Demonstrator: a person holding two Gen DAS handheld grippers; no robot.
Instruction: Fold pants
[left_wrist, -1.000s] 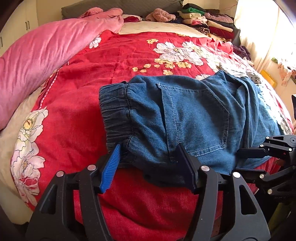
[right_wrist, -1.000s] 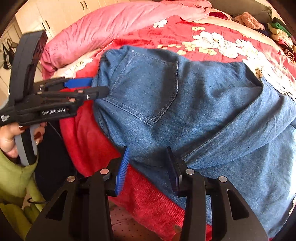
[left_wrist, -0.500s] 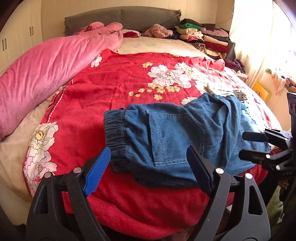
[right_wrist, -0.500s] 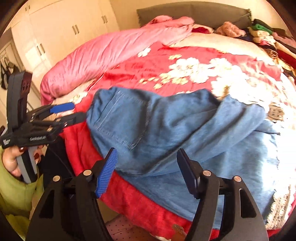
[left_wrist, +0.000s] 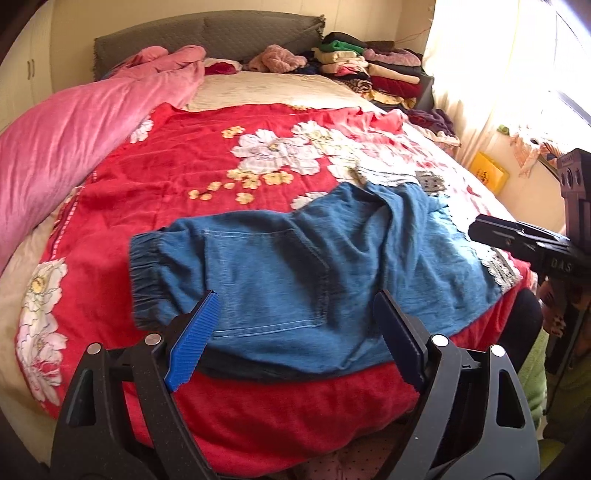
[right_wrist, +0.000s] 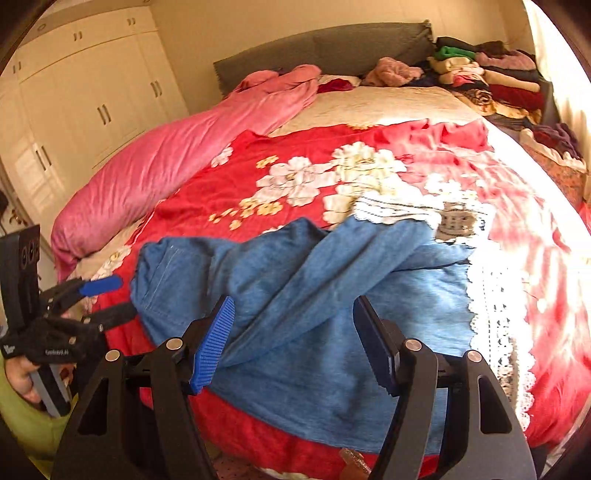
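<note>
Both grippers are hanging with jaws spread wide and holding nothing: the left gripper (left_wrist: 295, 332) and right gripper (right_wrist: 295, 332) are poised above the near bed edge. Just beyond their fingertips, the jeans (left_wrist: 295, 273) are lying crumpled on the red blanket (left_wrist: 177, 173). Farther off, a clothes pile (left_wrist: 369, 70) is sitting by the headboard (left_wrist: 207, 37).
</note>
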